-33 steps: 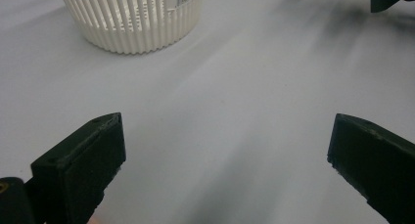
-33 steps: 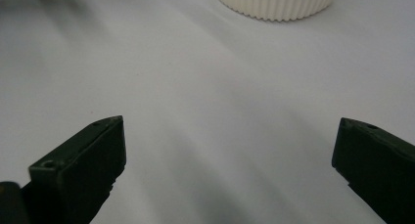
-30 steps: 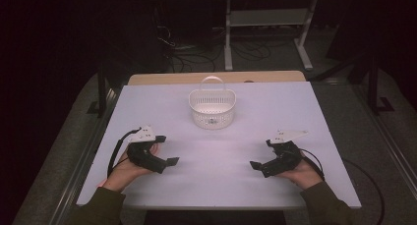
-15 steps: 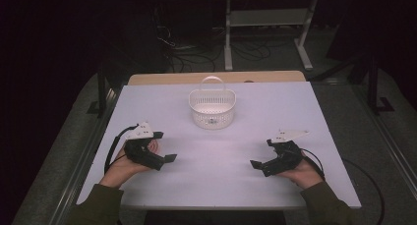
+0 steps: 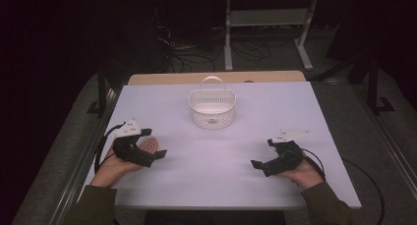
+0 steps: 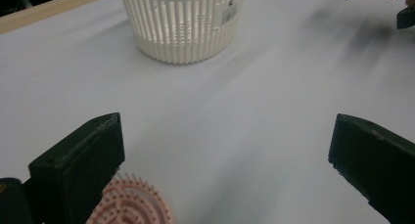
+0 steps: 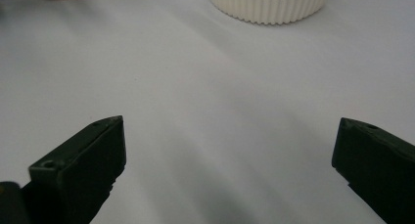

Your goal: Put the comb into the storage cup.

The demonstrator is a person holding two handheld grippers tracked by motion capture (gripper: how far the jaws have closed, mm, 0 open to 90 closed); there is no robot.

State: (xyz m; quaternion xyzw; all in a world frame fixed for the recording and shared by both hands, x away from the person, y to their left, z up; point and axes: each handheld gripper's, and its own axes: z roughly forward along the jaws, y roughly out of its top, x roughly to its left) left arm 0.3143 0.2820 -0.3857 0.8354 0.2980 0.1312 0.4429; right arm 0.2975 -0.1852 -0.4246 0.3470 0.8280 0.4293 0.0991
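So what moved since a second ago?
The left gripper slid a little toward the person, uncovering a pink round disc beside it. Its jaws stand open, holding nothing. The right gripper, also open, and the white basket stayed where they were.

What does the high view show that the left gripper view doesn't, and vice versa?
High view adds: the hoop handle of the white slotted plastic basket, the person's olive sleeves, and the right gripper entire, in its hand.
Left gripper view adds: the toothed rim of the pink round plastic disc at the left gripper, whose jaws stand wide apart, and a barcode label on the basket wall.
Shared: basket, disc, left gripper, white tabletop.
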